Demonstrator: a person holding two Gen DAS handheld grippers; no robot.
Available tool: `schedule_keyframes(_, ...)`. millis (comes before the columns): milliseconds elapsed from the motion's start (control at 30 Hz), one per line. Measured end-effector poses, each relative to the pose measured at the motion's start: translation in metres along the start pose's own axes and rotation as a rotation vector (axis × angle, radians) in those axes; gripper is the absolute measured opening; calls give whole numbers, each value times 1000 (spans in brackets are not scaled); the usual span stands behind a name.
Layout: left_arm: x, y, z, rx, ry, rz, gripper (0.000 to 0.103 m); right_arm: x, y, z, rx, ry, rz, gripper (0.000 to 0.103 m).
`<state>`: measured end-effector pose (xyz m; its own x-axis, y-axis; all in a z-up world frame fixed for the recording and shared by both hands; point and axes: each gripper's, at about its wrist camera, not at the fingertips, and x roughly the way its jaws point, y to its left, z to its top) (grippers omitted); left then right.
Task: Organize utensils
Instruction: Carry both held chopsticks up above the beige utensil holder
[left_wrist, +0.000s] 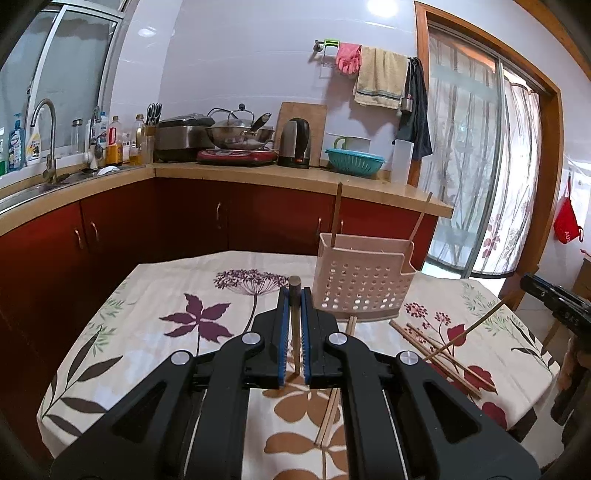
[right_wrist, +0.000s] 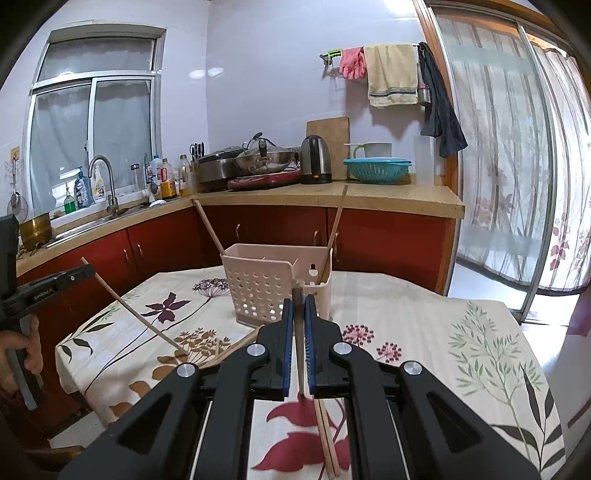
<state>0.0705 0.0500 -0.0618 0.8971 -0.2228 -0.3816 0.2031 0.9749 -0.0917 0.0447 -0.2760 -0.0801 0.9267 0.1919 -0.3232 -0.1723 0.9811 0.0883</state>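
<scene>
From my left wrist: the bench (left_wrist: 155, 295) wears a flowered cloth in a kitchen with red cabinets (left_wrist: 110, 229). My left jaws (left_wrist: 294, 299) clamp a chopstick (left_wrist: 294, 332); the pink holder (left_wrist: 364, 282) keeps two. From my right wrist: my right jaws (right_wrist: 300, 308) clamp another chopstick (right_wrist: 298, 354) just before the holder; loose chopsticks (right_wrist: 327, 435) lie on the cloth.

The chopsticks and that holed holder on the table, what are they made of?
The chopsticks look like bamboo or wood: matte tan, thin, square-edged. The utensil holder seems moulded plastic: smooth pale pink walls punched with even round holes.
</scene>
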Motion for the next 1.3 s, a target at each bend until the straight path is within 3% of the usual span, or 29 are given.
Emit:
schedule_keyframes(367,10,-10,30,7,-38,-57,7,11,-2,23,13,-42,13,7)
schedule_keyframes(633,10,-32,85,18,-126,-153,7,14,-8,68,10,-130,37,7)
schedule_keyframes(900,28,-59,138,82,-230,-174,7,31,-14,116,-3,-228,50,7)
schedule_keyframes(1133,70,-70,159,110,-230,-159,7,67,-20,140,-6,-275,51,7)
schedule_keyframes(1300,103,-72,149,130,-175,-149,7,106,-21,129,7,-230,61,7)
